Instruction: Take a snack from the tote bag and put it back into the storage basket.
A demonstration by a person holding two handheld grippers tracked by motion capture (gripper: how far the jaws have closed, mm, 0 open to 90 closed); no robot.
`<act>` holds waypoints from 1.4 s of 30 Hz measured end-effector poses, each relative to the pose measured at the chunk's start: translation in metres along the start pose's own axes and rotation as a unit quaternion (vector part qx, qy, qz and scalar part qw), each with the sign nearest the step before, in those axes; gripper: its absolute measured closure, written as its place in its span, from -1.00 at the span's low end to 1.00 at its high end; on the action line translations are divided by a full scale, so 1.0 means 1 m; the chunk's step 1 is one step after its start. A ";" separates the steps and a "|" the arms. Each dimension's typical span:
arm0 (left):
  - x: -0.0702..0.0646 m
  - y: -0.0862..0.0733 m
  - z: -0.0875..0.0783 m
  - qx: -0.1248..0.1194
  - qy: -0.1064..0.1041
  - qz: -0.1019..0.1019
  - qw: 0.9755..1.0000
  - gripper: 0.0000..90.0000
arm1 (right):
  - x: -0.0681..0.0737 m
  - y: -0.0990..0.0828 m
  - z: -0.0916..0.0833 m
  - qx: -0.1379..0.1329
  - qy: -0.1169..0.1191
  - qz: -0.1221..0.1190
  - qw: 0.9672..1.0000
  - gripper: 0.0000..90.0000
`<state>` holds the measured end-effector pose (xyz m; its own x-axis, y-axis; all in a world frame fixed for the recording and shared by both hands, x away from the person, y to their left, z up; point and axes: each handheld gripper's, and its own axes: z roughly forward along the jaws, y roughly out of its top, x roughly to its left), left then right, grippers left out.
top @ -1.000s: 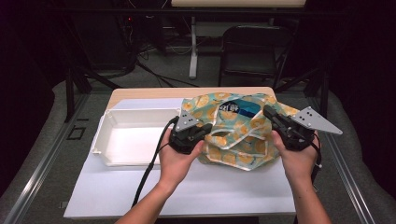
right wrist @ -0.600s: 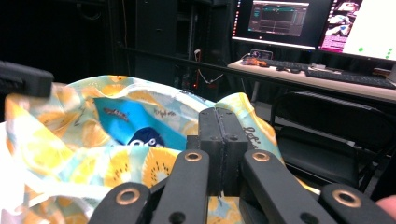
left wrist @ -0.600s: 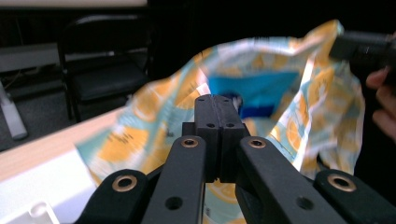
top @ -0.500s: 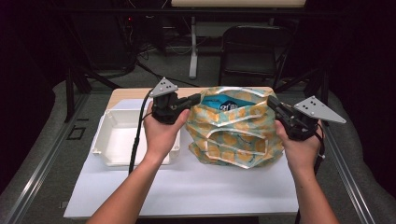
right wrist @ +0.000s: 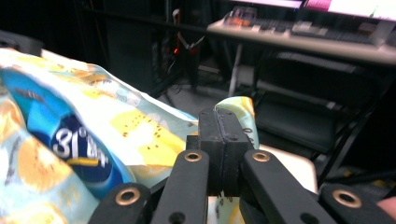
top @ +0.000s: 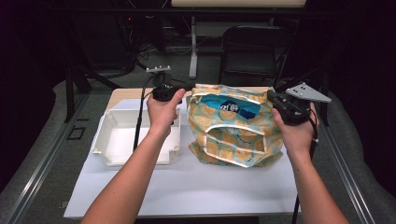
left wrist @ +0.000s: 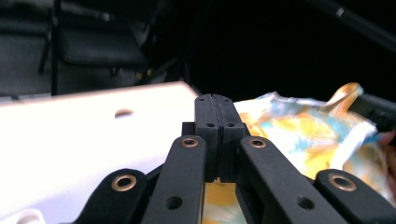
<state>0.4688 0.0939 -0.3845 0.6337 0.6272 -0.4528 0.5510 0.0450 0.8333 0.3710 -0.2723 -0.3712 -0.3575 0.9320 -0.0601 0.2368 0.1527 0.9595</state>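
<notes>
On the white table (top: 187, 186) the fruit-print bag (top: 236, 135) stood beside a white tray (top: 133, 137); the 2 grippers held its top corners, the left gripper (top: 184, 87) and right gripper (top: 275, 99) both clamped on fabric

White "31" with smaller, blurred characters after it reads on the dark-blue round patch of the blue package (right wrist: 70, 149) inside the orange-print fabric bag (top: 233, 133); high view shows the same white mark, illegible.
</notes>
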 end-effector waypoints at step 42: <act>-0.004 -0.070 0.001 0.079 0.034 0.038 0.996 0.89 | -0.023 -0.053 -0.008 0.042 0.012 0.076 0.996 1.00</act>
<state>0.4278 0.0876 -0.4414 0.6413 0.6762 -0.3626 0.5843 -0.1241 0.8020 0.3601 -0.3046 -0.4181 -0.3326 0.9386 0.0919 0.3636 0.0377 0.9308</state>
